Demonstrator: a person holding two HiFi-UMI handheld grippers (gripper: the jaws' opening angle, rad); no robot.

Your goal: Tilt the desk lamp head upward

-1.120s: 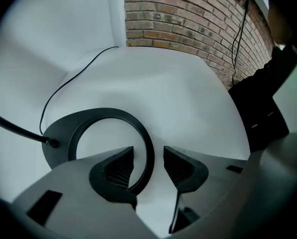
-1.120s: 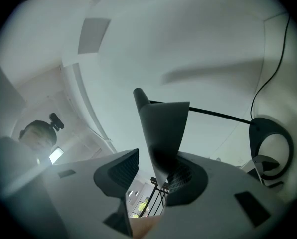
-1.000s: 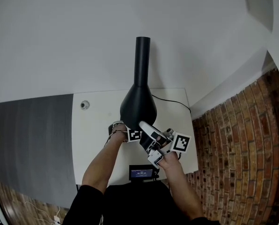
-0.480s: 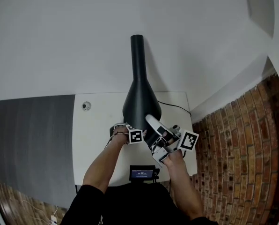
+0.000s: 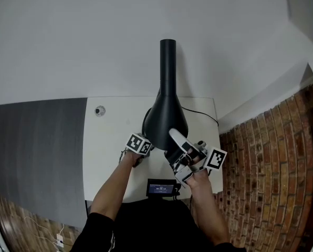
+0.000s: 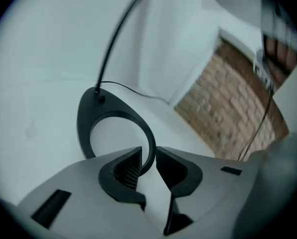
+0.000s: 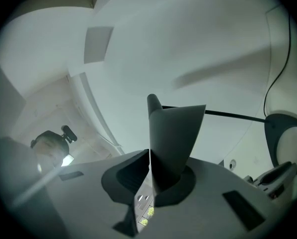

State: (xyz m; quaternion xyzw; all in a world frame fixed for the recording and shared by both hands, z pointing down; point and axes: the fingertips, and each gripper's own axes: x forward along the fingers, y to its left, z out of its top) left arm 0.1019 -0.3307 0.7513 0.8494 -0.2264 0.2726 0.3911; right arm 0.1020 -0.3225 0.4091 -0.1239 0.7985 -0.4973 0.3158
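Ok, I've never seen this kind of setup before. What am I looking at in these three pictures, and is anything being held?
No robot here: a person holds a two-jaw hand tool in each hand. The wide picture comes from a camera on the person's head, looking down at a white desk with a black desk lamp, its cable and a small screen at the near edge. The other two cameras ride on the tools. The left gripper has the lamp's ring-shaped base between its closing jaws, not yet pinched. The right gripper is closing its jaws on the rim of the lamp head.
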